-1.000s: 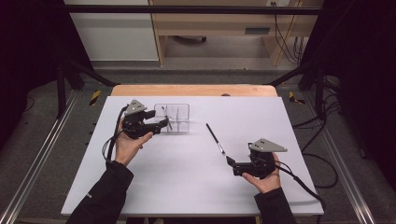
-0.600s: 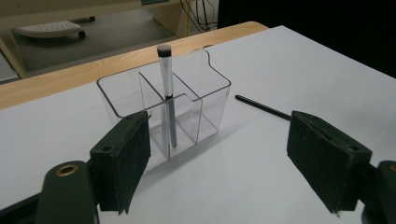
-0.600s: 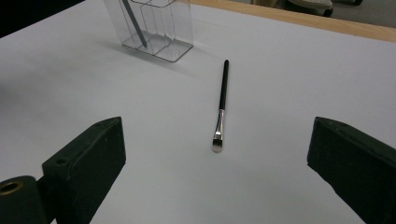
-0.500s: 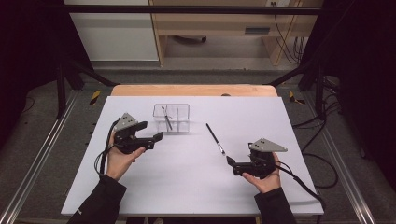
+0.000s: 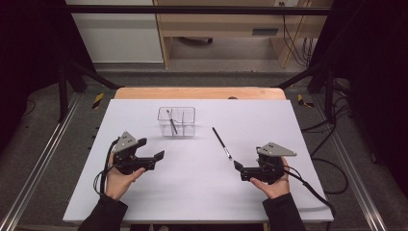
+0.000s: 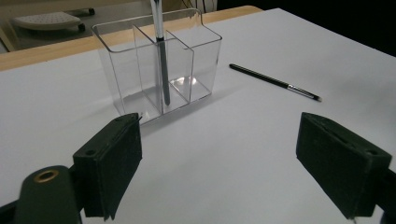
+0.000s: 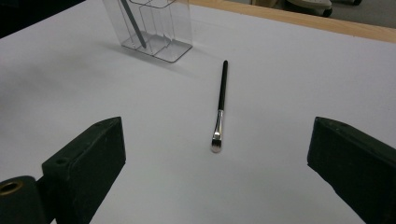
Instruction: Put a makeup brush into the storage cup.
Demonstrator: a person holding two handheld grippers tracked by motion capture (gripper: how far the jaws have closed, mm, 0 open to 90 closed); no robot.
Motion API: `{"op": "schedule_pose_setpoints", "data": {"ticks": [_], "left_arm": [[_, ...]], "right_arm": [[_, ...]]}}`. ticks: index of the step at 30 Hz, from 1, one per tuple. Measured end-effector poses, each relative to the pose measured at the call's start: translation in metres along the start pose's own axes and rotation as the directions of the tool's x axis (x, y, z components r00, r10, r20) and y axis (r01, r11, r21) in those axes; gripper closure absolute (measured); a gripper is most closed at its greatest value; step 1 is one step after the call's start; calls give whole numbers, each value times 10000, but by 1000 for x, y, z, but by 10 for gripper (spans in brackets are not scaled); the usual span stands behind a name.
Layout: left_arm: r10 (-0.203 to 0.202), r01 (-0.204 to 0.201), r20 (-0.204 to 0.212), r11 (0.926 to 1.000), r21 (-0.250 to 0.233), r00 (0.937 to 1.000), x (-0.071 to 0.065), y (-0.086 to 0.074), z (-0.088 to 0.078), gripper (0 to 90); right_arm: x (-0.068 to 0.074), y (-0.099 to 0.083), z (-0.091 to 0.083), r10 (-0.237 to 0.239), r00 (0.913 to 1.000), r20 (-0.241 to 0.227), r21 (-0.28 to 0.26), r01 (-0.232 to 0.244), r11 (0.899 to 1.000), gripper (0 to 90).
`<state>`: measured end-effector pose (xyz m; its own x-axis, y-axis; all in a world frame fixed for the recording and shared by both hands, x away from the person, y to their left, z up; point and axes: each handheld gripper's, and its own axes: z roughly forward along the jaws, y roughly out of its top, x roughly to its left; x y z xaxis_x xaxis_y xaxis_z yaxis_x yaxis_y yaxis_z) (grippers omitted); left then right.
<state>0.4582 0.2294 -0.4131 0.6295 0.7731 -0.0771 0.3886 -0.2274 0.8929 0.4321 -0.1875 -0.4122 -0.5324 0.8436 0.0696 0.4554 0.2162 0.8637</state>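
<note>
Since the earlier frames, the left hand-held gripper [image 5: 155, 155] has drawn back from the organizer [image 5: 176, 121] toward the person and now sits near the left edge of the tabletop [image 5: 202, 192], well apart from that clear box. Its jaws have just been opening, and the left gripper view shows them standing wide with nothing between them but bare white surface. One brush [image 5: 171, 121] stands tilted inside the organizer; in the left gripper view it [image 6: 161, 60] leans in the middle compartment, its handle rising past the rim. The organizer [image 6: 140, 60] itself stands upright on the far middle part of the tabletop, with thin clear walls dividing it into compartments. A second brush [image 5: 222, 143] lies flat on the tabletop to the right of the organizer, apart from it, its bristle end pointing toward the person. The right hand-held gripper [image 5: 238, 167] has kept its place near the right side of the tabletop, just short of that lying brush and not touching it. In the right gripper view its jaws are spread wide and hold nothing, and the brush [image 7: 219, 107] lies ahead between them, bristles nearest, with the organizer [image 7: 149, 25] farther off to the left. Both hands grasp their grippers from below, sleeves entering from the near edge.
</note>
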Motion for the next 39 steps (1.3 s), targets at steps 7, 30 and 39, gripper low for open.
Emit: {"op": "schedule_pose_setpoints", "data": {"ticks": [7, 30, 39], "left_arm": [[-131, 132, -131, 9999, 109, 9998, -1, -10, -5, 124], [-245, 247, -211, 9997, 89, 9995, -6, -19, -11, 119], [-294, 297, -228, 9994, 160, 9993, -6, -22, -11, 119]], "right_arm": [[0, 0, -2, 9, 10000, -2, -145, -10, 9999, 49], [1, 8, 2, 61, 10000, -8, -204, -61, 9998, 61], [3, 31, 20, -179, 9998, 37, 212, 178, 9996, 75]]}}
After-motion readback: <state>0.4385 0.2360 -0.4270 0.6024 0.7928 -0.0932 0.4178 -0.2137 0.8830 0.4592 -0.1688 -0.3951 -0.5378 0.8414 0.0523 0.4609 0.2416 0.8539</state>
